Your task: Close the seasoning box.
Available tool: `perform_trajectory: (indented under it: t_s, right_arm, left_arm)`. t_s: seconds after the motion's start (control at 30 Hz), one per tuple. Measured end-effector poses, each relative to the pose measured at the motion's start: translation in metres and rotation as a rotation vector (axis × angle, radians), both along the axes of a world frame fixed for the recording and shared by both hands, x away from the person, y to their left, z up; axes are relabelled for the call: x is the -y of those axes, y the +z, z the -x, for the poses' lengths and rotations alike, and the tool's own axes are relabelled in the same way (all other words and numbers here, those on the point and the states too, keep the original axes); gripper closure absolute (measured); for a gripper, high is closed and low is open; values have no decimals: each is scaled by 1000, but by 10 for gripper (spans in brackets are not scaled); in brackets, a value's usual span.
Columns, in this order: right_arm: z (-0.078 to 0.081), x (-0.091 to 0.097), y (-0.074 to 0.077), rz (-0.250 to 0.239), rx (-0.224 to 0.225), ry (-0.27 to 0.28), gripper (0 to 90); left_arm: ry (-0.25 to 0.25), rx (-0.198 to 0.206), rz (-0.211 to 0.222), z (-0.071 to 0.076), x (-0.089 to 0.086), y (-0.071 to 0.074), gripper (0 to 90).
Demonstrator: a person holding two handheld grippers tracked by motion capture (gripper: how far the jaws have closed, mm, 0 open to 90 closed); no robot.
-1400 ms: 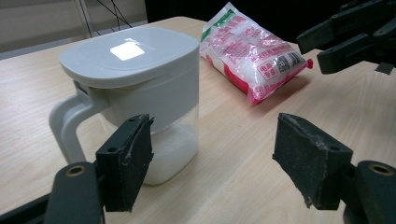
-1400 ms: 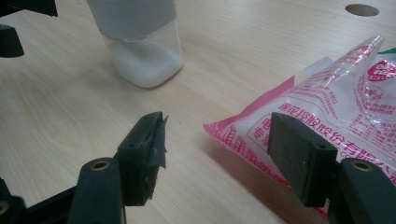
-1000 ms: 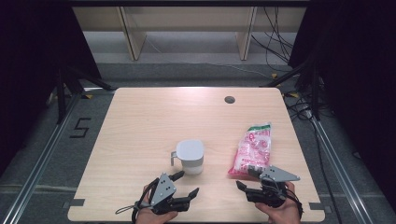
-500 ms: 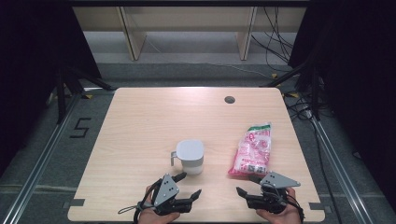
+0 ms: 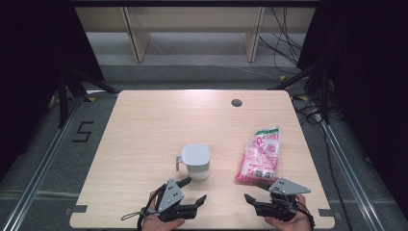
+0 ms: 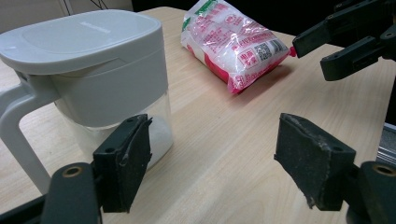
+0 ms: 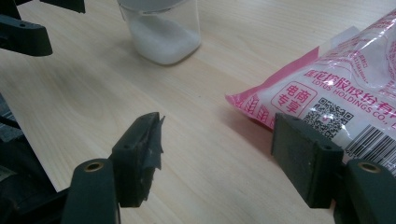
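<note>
A white lidded jug [image 5: 196, 161] with a side handle stands at the middle front of the table; its clear base holds white powder [image 7: 163, 39]. To its right lies a pink and white plastic bag [image 5: 261, 155]. My left gripper [image 5: 193, 189] rests just in front of the jug, open, with nothing between its jaws. In the left gripper view the jug [image 6: 93, 70] is close at the left, beside the left jaw. My right gripper [image 5: 255, 191] is open at the bag's near end, and in its own view the bag [image 7: 345, 88] lies behind its right jaw.
The light wooden table [image 5: 144, 134] has a small dark round hole [image 5: 236, 102] near its far edge. Wooden shelf legs and cables stand on the floor beyond the table. Metal rails run along both sides of it.
My right gripper has drawn back a little toward the table's near edge. The left gripper, the jug and the bag have kept their places.
</note>
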State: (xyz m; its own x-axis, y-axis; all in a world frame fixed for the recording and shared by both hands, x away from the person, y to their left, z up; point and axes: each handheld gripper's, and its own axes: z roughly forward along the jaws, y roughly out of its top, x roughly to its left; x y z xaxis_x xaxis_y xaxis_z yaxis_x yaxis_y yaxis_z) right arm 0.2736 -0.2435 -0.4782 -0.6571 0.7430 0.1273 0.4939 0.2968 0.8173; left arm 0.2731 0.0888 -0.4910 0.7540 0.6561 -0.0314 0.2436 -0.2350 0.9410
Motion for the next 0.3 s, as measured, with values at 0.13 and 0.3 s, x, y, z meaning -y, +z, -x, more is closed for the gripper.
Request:
perform_trajectory:
  t_s: [0.13, 0.3]
  right_arm:
    - [-2, 1, 0, 5, 7, 35, 342]
    - [-2, 2, -1, 5, 17, 21, 342]
  left_arm:
    - [-1, 0, -2, 0, 0, 0, 257]
    - [5, -1, -1, 1, 0, 1, 257]
